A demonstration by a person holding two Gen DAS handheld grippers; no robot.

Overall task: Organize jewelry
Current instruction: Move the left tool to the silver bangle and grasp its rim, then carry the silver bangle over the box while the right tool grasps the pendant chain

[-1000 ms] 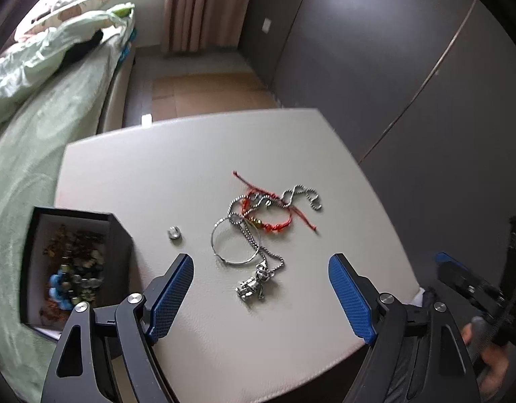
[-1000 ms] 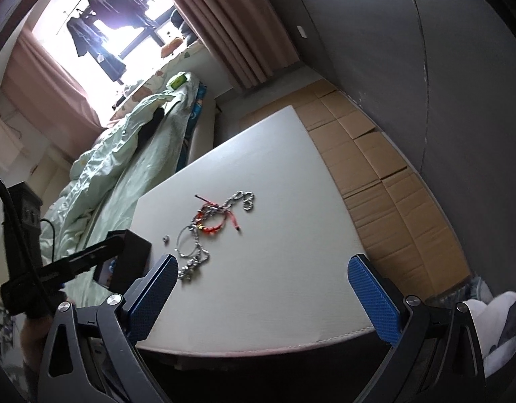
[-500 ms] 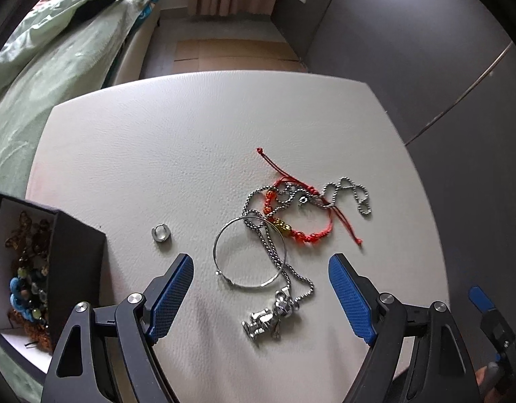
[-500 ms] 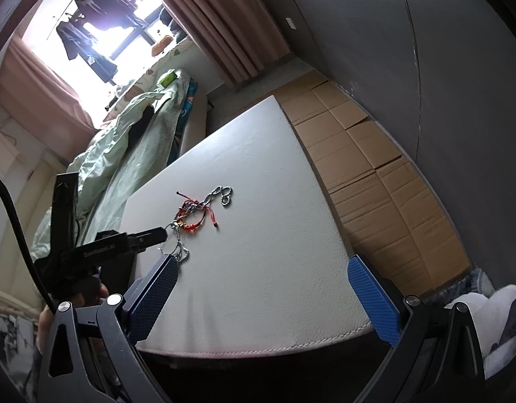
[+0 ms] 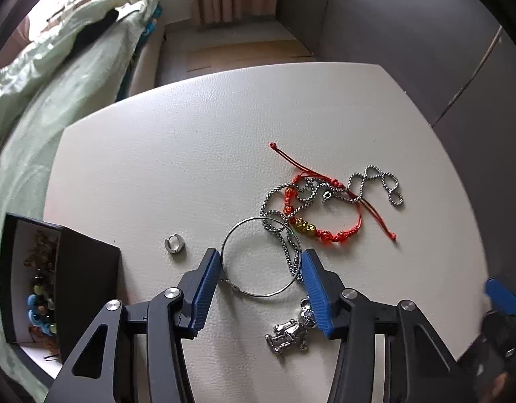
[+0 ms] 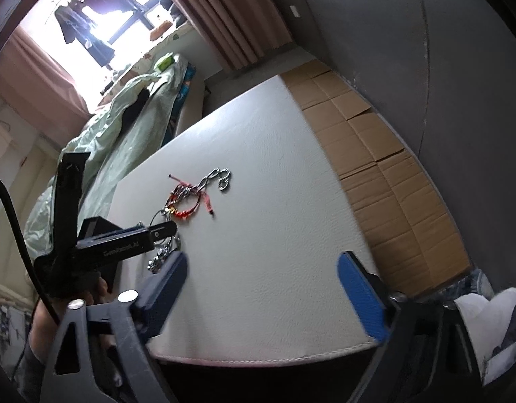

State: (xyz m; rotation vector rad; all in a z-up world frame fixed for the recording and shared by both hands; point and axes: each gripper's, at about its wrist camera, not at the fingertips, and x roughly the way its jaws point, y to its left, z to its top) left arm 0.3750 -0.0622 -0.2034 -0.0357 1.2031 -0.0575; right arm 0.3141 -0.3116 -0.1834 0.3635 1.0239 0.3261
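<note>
On the white table [image 5: 190, 141] lies a thin silver hoop bangle [image 5: 258, 294]. My left gripper [image 5: 260, 254] points steeply down over it. Its blue pads [image 5: 204, 288] stand on either side of the hoop as the jaws close. A ball chain [image 5: 372, 181] with a silver figure pendant [image 5: 288, 334] crosses the hoop and tangles with a red cord bracelet [image 5: 325, 233]. A small silver ring [image 5: 173, 243] lies left of the hoop. My right gripper [image 6: 263, 257] hovers near the table's front edge, its jaws wide and closing with nothing between them. The jewelry pile [image 6: 190, 198] lies far ahead of it.
A black box [image 5: 86, 268] holding beaded jewelry [image 5: 39, 302] stands at the table's left edge. A bed with a green duvet [image 5: 56, 84] runs along the left. Flattened cardboard [image 6: 375, 141] covers the floor to the right, beside a dark wall [image 6: 426, 67].
My left gripper has come down and tipped over the silver hoop, and its jaws have narrowed around it. My right gripper has sunk a little and its jaws have drawn in slightly.
</note>
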